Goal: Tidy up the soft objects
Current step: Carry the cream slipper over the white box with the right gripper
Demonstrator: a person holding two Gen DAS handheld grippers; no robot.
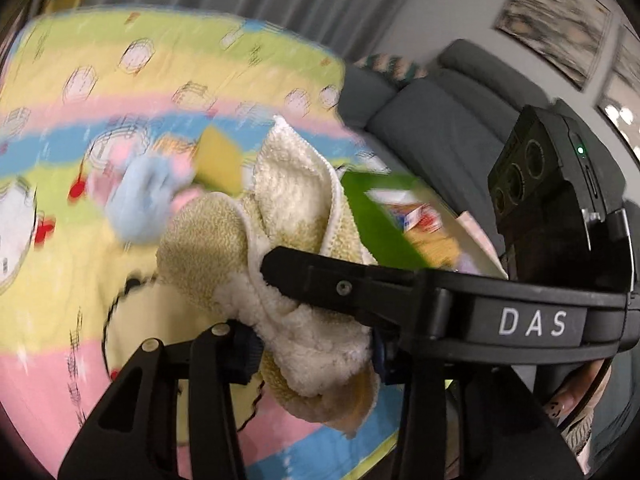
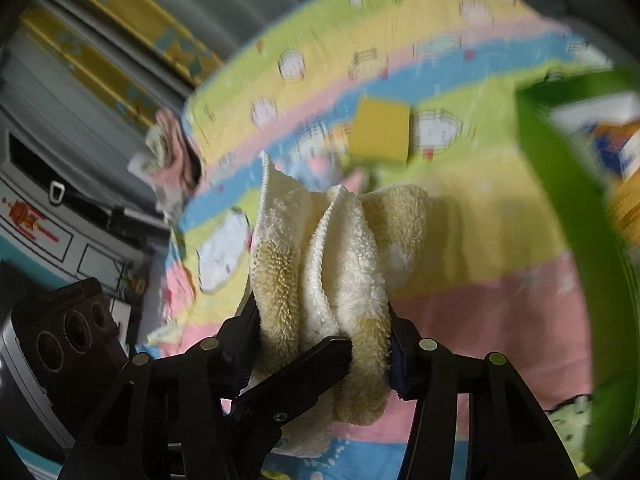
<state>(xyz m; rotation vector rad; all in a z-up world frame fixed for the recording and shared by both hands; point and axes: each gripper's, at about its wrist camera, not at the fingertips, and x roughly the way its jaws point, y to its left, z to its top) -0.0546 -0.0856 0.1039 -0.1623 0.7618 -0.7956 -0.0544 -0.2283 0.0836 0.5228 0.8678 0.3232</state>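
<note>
Blurred green box point(image 2: 560, 208), contents unreadable, smeared bedspread print point(image 1: 120, 80)

One readable marking: "DAS"

The white capital letters "DAS" stand on the black plastic finger bar of the right gripper point(image 1: 316, 280) that crosses the left wrist view. Print on the colourful box inside the green bin point(image 2: 560, 184) is too blurred to read.

Left gripper point(image 1: 312, 354) pinches a cream towel point(image 1: 288, 240); right gripper point(image 1: 280, 268) seemingly grips it too.
</note>
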